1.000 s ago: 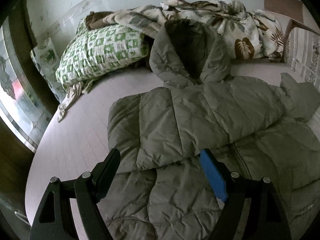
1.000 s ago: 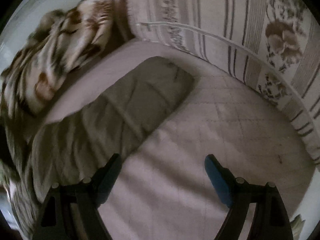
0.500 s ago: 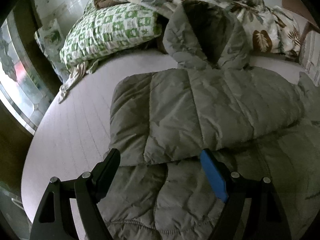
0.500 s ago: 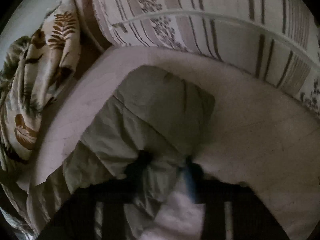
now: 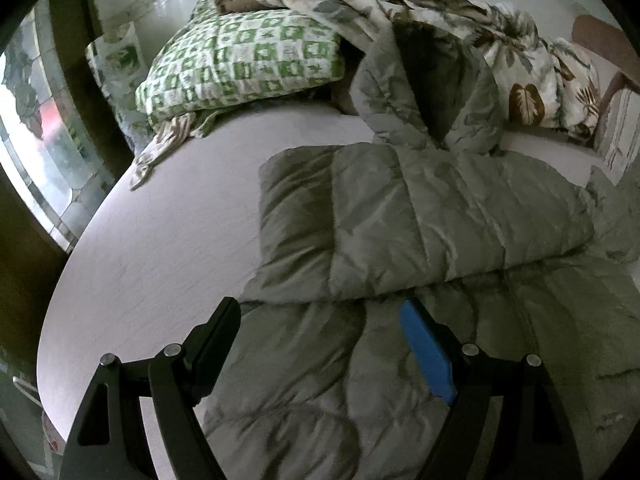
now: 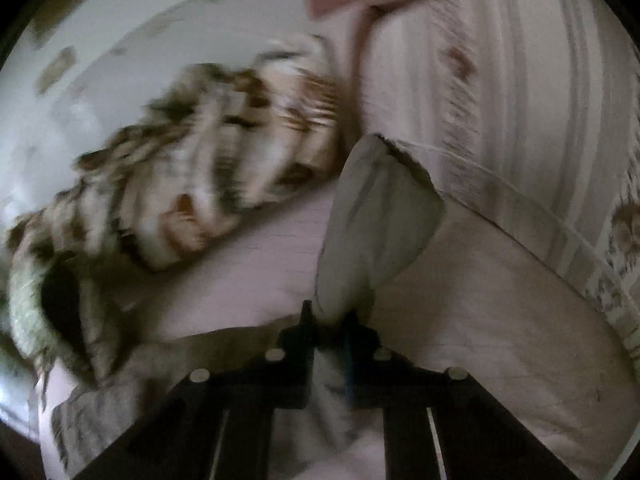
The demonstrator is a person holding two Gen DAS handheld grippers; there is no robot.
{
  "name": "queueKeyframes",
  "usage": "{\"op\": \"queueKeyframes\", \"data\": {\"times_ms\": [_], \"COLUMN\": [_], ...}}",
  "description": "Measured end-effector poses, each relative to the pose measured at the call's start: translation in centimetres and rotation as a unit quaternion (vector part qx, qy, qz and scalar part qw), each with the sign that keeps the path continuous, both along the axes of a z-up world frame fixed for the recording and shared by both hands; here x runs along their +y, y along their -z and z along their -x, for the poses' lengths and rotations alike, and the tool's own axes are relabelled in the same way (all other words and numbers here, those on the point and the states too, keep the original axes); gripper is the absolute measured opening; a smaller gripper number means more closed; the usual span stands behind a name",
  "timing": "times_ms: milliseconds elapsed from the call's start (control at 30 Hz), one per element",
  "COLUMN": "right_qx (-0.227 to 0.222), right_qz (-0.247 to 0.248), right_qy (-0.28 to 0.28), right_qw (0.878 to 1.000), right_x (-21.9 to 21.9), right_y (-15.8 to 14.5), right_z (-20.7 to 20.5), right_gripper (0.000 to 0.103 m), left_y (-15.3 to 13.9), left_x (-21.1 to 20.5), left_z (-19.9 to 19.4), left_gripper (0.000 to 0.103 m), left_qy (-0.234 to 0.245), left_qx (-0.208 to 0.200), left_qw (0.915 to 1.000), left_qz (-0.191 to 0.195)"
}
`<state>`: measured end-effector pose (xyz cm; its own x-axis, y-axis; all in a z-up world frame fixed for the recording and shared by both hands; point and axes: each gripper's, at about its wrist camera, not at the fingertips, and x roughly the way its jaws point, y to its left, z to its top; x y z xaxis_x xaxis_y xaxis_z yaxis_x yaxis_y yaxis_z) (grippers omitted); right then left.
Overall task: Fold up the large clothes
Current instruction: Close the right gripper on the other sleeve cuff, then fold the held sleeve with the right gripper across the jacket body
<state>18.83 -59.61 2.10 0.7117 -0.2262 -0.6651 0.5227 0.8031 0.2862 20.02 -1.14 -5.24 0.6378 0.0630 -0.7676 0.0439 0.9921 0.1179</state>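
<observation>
A grey-green puffer jacket [image 5: 400,240] lies spread on the pale bed [image 5: 180,220], its hood [image 5: 432,92] toward the pillows. One sleeve [image 5: 420,220] lies folded across the chest. My left gripper [image 5: 320,316] is open and empty, hovering over the jacket's lower body just below the folded sleeve. In the blurred right wrist view my right gripper [image 6: 328,320] is shut on the other sleeve [image 6: 376,224] and holds its cuff end lifted above the bed [image 6: 500,320].
A green checked pillow [image 5: 240,68] and a leaf-print blanket [image 5: 520,60] lie at the head of the bed. A striped cushion or mattress [image 6: 520,100] borders the right side. A window [image 5: 36,140] is at the left, past the bed edge.
My right gripper went from open over the flat sleeve to shut on it and has lifted it. My left gripper stayed open and shifted slightly over the jacket.
</observation>
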Motion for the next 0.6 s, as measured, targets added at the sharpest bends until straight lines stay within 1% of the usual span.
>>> {"op": "queueKeyframes", "data": {"times_ms": [133,200,333,467,533,600], "right_qx": [-0.019,-0.027,-0.045,-0.057,-0.056,-0.048], "right_qz": [0.034,0.048,0.056,0.051,0.043,0.034], "right_qy": [-0.061,-0.098,-0.161,-0.226,-0.259,-0.292], "right_qw": [0.997,0.994,0.984,0.971,0.963,0.955], "right_x": [6.6,10.4,17.6,25.2,28.9,33.0], "right_y": [-3.9,-5.8,-8.4,-9.2,-8.9,-7.8], "right_z": [-0.4,-0.9,-2.4,-4.5,-5.3,-6.4], "right_gripper": [0.013,0.013,0.013,0.013,0.013,0.013], "left_y": [-0.6,-0.9,-1.4,-1.5,-1.6,-1.6], "left_x": [2.1,3.0,4.7,6.6,7.4,8.2], "left_z": [1.1,1.6,2.7,3.2,3.1,3.2], "left_gripper": [0.083,0.083,0.083,0.083,0.083,0.083], "left_qy": [-0.013,-0.018,-0.027,-0.042,-0.052,-0.058], "left_qx": [0.003,0.001,-0.003,-0.005,-0.004,-0.004], "left_qw": [0.9998,0.9997,0.9989,0.9977,0.9966,0.9956], "left_qz": [0.011,0.018,0.038,0.053,0.064,0.073]}}
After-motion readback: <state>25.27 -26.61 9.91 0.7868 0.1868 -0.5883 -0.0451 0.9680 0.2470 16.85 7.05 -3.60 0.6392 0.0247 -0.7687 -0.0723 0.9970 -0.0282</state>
